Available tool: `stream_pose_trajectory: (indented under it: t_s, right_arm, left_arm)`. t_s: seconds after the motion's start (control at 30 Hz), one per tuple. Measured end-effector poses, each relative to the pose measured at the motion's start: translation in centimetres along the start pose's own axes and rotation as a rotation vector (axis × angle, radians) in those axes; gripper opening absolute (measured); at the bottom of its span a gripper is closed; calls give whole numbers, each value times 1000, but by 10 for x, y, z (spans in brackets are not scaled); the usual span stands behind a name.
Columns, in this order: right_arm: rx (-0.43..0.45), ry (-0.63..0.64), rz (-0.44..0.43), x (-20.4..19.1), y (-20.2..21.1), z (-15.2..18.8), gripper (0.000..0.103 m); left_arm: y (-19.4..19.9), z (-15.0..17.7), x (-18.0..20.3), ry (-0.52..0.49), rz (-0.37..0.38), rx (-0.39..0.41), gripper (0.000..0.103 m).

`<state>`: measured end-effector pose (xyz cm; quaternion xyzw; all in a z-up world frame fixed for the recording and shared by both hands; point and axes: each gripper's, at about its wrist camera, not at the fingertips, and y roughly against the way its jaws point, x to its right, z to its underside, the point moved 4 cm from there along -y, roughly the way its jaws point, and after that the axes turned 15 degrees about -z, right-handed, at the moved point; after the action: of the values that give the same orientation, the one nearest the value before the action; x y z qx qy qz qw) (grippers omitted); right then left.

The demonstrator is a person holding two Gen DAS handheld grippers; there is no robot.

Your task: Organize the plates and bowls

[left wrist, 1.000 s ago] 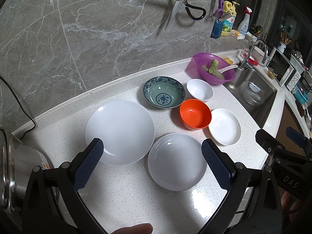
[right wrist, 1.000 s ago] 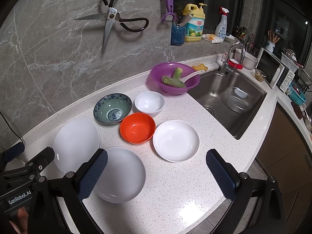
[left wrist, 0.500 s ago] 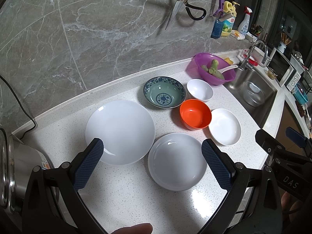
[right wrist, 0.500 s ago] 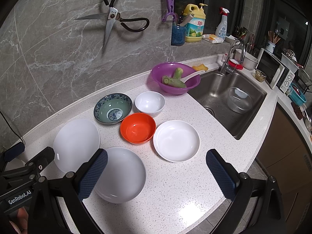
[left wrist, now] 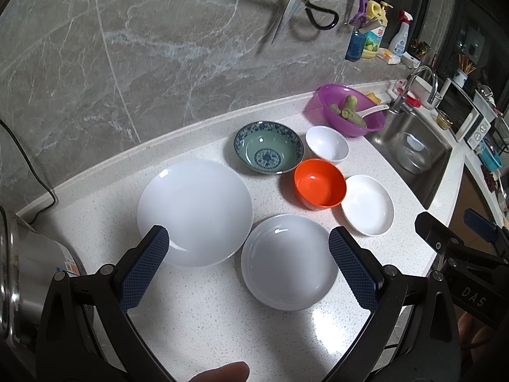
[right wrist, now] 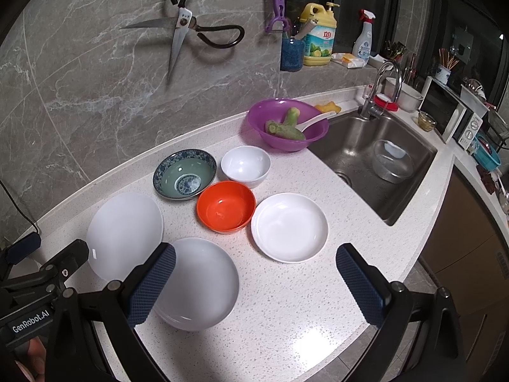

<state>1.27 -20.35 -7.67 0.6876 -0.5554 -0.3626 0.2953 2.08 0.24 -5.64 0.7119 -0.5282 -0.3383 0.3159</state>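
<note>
On the white speckled counter lie a large white plate (left wrist: 194, 210), a medium white plate (left wrist: 289, 261) and a small white plate (left wrist: 367, 204). Behind them stand a blue patterned bowl (left wrist: 268, 152), a white bowl (left wrist: 327, 143) and an orange bowl (left wrist: 319, 182). My left gripper (left wrist: 249, 246) hovers open above the near plates, holding nothing. My right gripper (right wrist: 255, 262) is open too, above the counter's front, with the medium white plate (right wrist: 198, 283) under its left finger and the small white plate (right wrist: 289, 226) just ahead.
A purple bowl (right wrist: 288, 124) with green vegetable pieces and a white spoon sits by the steel sink (right wrist: 375, 162). Scissors (right wrist: 181, 36) hang on the marble wall. A steel pot (left wrist: 19, 273) stands at the far left. Bottles line the back ledge.
</note>
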Motion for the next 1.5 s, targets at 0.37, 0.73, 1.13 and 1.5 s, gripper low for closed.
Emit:
stream_pose_trajectory:
  t_s: [0.37, 0.73, 1.13, 1.5]
  right_arm:
    - [-127, -12, -411, -28, -105, 37, 90]
    - [-309, -28, -609, -74, -222, 4, 79]
    - [-397, -33, -521, -74, -278, 0, 68]
    - [-448, -46, -474, -79, -303, 1, 64]
  left_arm:
    - [-106, 83, -83, 102, -126, -189, 81]
    - [-195, 63, -152, 270, -50, -276, 73]
    - [-290, 23, -162, 197, -66, -343, 70]
    - [-329, 6, -149, 169, -23, -370, 58]
